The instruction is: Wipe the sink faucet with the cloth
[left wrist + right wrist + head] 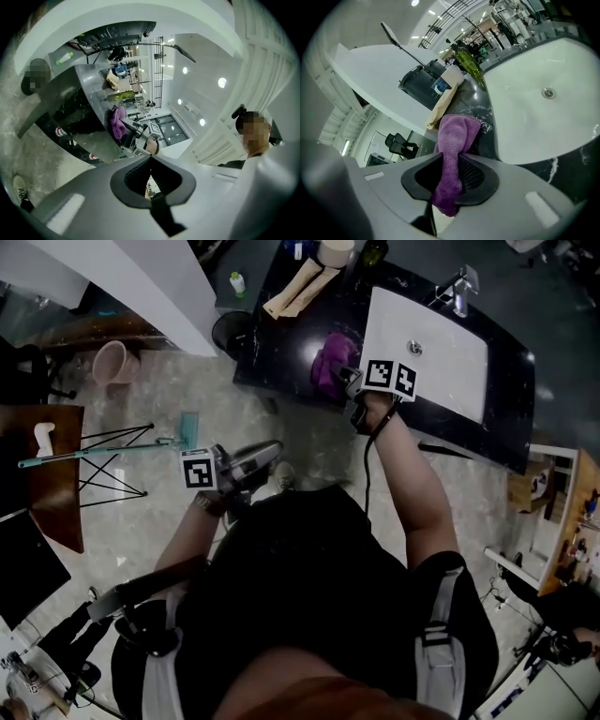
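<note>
Right gripper [449,183], jaws partly closed and clamped on a purple cloth [455,138], holds it over the black countertop [281,362] just beside the white sink basin [441,367]. The cloth's loose end hangs forward of the jaws. Whether it touches the counter cannot be told. The chrome faucet [459,289] stands at the far rim of the basin, well apart from the cloth. Left gripper [150,180] is fully closed on nothing and is held back near the person's body, over the floor.

Judged from this, the cloth is in hand but wiping has not begun. The next move calls for carrying the cloth across the basin to the faucet, then pressing the loose end against the spout without loosening the grip.
</note>
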{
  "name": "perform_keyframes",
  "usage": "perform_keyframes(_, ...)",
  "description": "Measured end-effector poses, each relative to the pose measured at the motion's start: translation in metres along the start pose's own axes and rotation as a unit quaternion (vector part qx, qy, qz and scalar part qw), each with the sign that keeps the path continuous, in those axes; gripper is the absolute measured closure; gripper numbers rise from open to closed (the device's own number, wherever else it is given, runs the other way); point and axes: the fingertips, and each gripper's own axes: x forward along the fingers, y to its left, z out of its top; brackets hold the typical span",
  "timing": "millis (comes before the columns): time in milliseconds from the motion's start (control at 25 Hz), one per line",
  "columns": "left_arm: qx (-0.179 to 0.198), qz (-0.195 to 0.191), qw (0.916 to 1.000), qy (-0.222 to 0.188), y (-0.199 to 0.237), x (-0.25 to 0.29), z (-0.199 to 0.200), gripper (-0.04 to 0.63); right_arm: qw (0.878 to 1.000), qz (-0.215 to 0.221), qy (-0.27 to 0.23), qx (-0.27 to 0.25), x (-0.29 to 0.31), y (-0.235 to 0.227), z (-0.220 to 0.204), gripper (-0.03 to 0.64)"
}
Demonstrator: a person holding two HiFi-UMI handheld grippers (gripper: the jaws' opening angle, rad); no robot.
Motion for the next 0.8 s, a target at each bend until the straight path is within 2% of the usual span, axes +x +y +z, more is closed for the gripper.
perform_keyframes(200, -0.005, -0.017, 0.9996, 0.021, -0.004, 0.012, -0.006, 0.595, 1.0, -0.02, 0.003, 0.006, 0.0, 0.0, 0.0, 0.494)
perform_keyframes(320, 0.002, -0.013, 0.9991, 0.04, -0.004, 0.018, -0.014, 0.595, 1.0, 0.001, -0.016, 0.007, -0.013, 0.008, -0.002, 0.421)
perform_keyframes(400, 0.02, -0.005, 0.9981, 0.059, -0.004, 0.024, -0.02, 0.595, 0.999, 0.022, -0.048, 0.008, -0.034, 0.013, -0.003, 0.417)
perform_keyframes(440, 0.032, -0.001, 0.997, 0.07, -0.005, 0.028, -0.023, 0.595, 0.997, 0.026, -0.068, 0.006, -0.049, 0.012, -0.003, 0.424)
perform_keyframes(560, 0.067, 0.005, 0.9925, 0.101, -0.01, 0.047, -0.034, 0.595, 0.991, 0.025, -0.127, -0.015, -0.102, 0.005, -0.01, 0.581)
perform_keyframes(600, 0.074, 0.003, 0.9914, 0.107, -0.013, 0.053, -0.039, 0.595, 0.989, 0.031, -0.14, -0.02, -0.119, 0.004, -0.017, 0.604)
perform_keyframes(800, 0.08, -0.016, 0.9885, 0.127, -0.029, 0.087, -0.077, 0.595, 0.981, 0.093, -0.166, -0.047, -0.196, 0.016, -0.075, 0.604)
